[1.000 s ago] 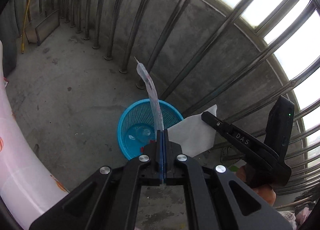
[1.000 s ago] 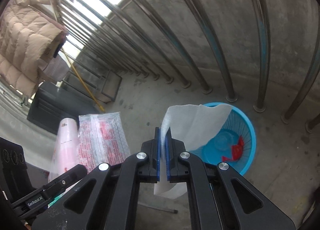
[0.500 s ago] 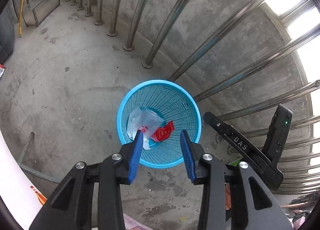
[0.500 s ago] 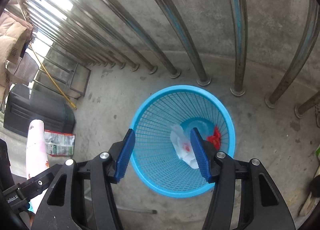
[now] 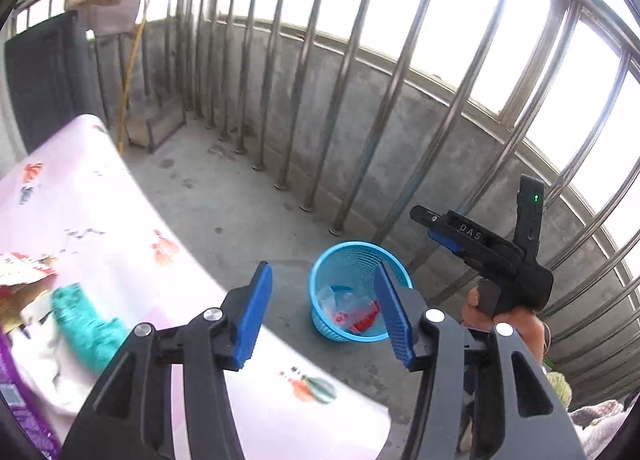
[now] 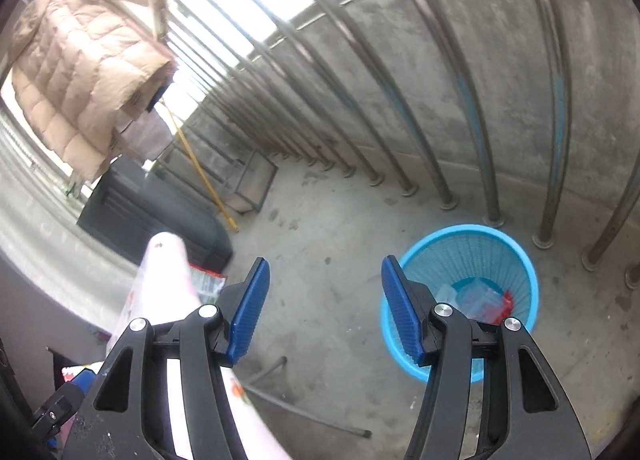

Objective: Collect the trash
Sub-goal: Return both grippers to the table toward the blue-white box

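Note:
A blue mesh waste basket (image 5: 352, 260) (image 6: 472, 248) stands on the concrete floor by the railing, with clear plastic, white tissue and a red wrapper (image 5: 362, 320) (image 6: 478, 300) inside. My left gripper (image 5: 324, 314) is open and empty, above the table edge, the basket beyond it. My right gripper (image 6: 324, 310) is open and empty, the basket just to its right; it also shows in the left wrist view (image 5: 440, 227). On the table (image 5: 132, 244) lie a teal crumpled piece (image 5: 84, 324), torn paper scraps (image 5: 20, 280) and a purple packet (image 5: 16, 392).
Steel railing bars (image 5: 352, 107) on a low concrete wall (image 6: 448, 71) run behind the basket. A beige down jacket (image 6: 80, 59) hangs at the left. A dark cabinet (image 6: 156, 211), a yellow pole (image 6: 200, 171) and a metal frame (image 6: 252, 183) stand farther back. A wrapper (image 6: 206, 280) lies on the floor.
Both grippers opened and dropped the plastic wrapper and the white tissue into the basket. Both have since pulled back and up; the left one has swung towards the table.

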